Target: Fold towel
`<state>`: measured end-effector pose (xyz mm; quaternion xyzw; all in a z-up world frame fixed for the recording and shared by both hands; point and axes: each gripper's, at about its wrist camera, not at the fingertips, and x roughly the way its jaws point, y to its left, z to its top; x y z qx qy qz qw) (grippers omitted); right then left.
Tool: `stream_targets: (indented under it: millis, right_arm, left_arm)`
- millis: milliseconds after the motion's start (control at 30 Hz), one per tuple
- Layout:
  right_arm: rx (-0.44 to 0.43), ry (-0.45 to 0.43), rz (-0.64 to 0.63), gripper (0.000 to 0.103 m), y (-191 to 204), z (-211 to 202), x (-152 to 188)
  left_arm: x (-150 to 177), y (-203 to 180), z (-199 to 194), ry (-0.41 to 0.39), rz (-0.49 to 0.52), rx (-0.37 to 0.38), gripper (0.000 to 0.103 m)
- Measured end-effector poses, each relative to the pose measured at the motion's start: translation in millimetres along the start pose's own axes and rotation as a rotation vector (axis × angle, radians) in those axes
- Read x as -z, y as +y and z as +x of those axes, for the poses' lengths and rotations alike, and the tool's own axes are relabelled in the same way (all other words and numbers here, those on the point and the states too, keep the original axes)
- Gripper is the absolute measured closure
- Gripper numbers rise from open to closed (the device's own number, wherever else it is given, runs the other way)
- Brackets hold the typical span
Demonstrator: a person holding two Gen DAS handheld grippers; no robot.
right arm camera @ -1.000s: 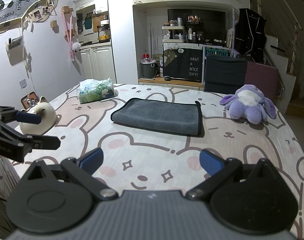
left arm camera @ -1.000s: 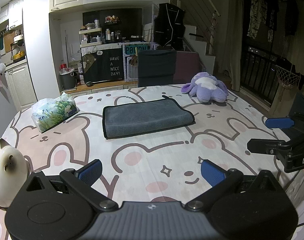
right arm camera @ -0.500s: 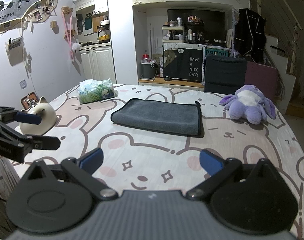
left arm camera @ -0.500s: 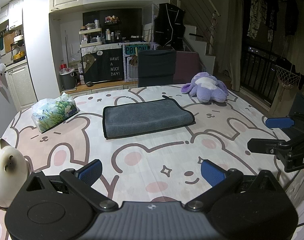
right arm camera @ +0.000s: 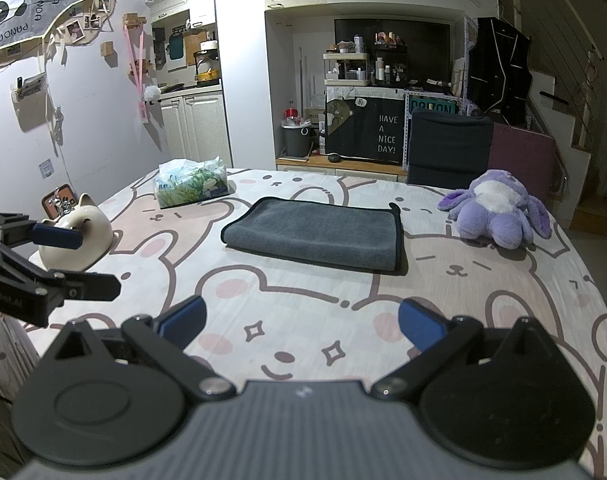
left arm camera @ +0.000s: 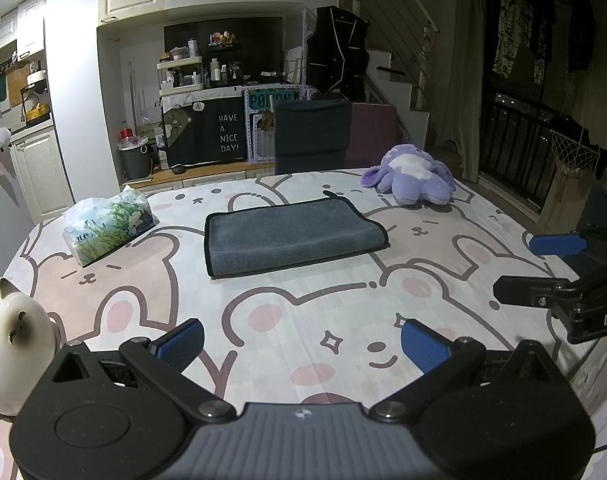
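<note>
Left wrist view: one grey towel lies flat mid-table on the bear-print cloth, already doubled, with a rounded fold along its right side and black-piped edges on the left and far sides; a small loop shows at the far right corner. Judged soft, light and limp, not fragile, with a plush nap that should grip well; it would sag if lifted by one point. Best hold, by judgement, is the two corners of a piped edge, one per tool, pinching both layers. Left gripper hovers over the near table edge, well apart from the towel, blue pads spread wide, holding nothing. Right gripper likewise stands wide open and empty, equally far off. Other items, one each: tissue pack left of the towel, purple plush at the far right, cream cat figurine at the near left edge, dark chair behind the table.
</note>
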<state>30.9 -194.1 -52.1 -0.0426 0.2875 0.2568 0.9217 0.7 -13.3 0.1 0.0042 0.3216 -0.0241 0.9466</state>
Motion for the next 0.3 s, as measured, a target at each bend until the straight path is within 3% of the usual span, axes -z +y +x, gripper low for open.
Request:
stream_targets:
  millis: [300]
  right_arm:
    - [0.000,0.000,0.000,0.000,0.1,0.2,0.0]
  left_arm:
    - [-1.1,-1.7,0.5,0.004,0.000,-0.003,0.000]
